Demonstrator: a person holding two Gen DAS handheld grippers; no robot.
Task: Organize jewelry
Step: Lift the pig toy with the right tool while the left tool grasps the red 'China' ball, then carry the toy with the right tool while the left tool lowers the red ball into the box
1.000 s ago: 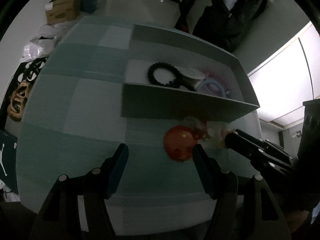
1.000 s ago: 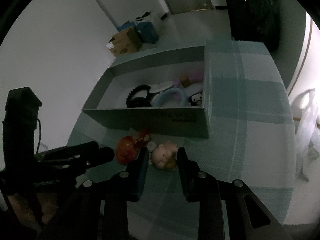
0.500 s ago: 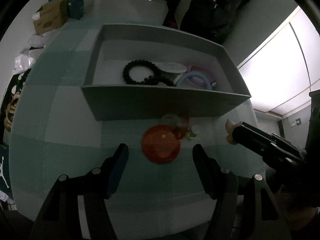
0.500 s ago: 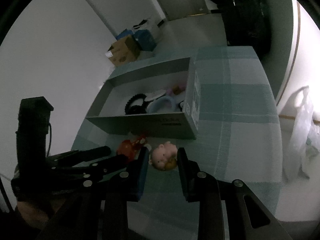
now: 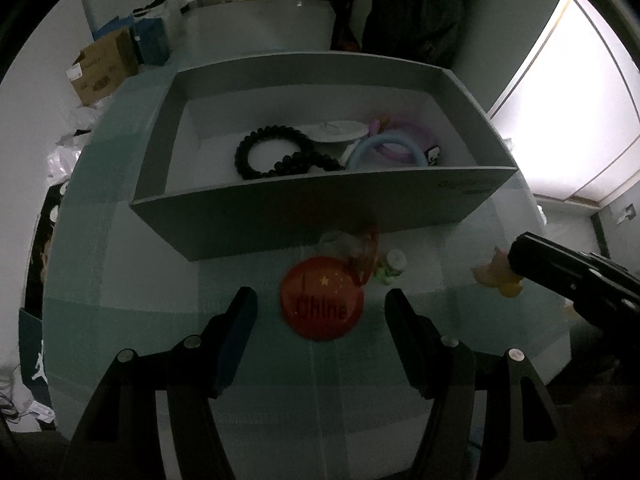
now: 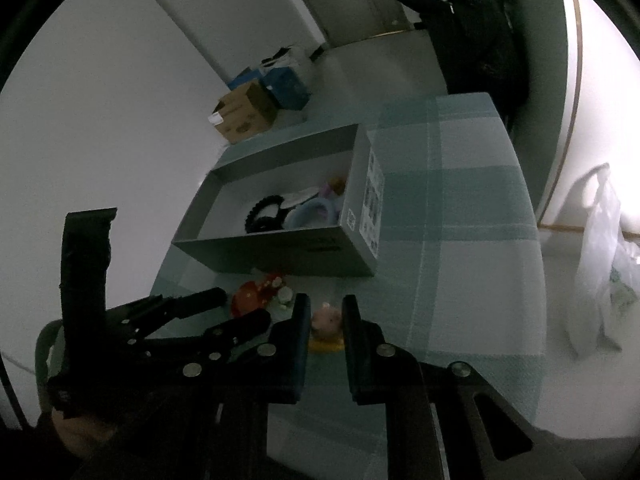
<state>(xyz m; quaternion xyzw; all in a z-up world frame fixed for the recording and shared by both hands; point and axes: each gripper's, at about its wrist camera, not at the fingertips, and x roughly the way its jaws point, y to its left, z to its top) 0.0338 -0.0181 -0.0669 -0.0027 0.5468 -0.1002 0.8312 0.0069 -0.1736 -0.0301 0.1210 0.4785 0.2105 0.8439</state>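
A grey open box (image 5: pixel 320 204) (image 6: pixel 280 254) holds a black bead bracelet (image 5: pixel 276 158) (image 6: pixel 264 214), a blue ring (image 5: pixel 384 150), a pink ring (image 5: pixel 404 136) and a white disc (image 5: pixel 340 130). In front of it on the checked cloth lie a round red badge (image 5: pixel 322 304) (image 6: pixel 246 302) and small charms (image 5: pixel 360 248). My left gripper (image 5: pixel 320 308) (image 6: pixel 240 308) hangs open above the badge, one finger on each side. My right gripper (image 6: pixel 326 314) (image 5: pixel 516 258) is closing, and its pads press on a small pink pig charm (image 6: pixel 326 324) (image 5: pixel 494 276).
The table (image 6: pixel 460 208) carries a green checked cloth and drops off at the right. On the floor behind stand a cardboard box (image 5: pixel 104 68) (image 6: pixel 244 116) and blue boxes (image 6: pixel 286 84). A dark jacket (image 5: pixel 412 8) hangs behind the table. A white plastic bag (image 6: pixel 600 264) hangs at the right.
The left gripper has swung round so the badge now lies between its fingers and the box sits square ahead. The right jaws have narrowed onto the pig charm.
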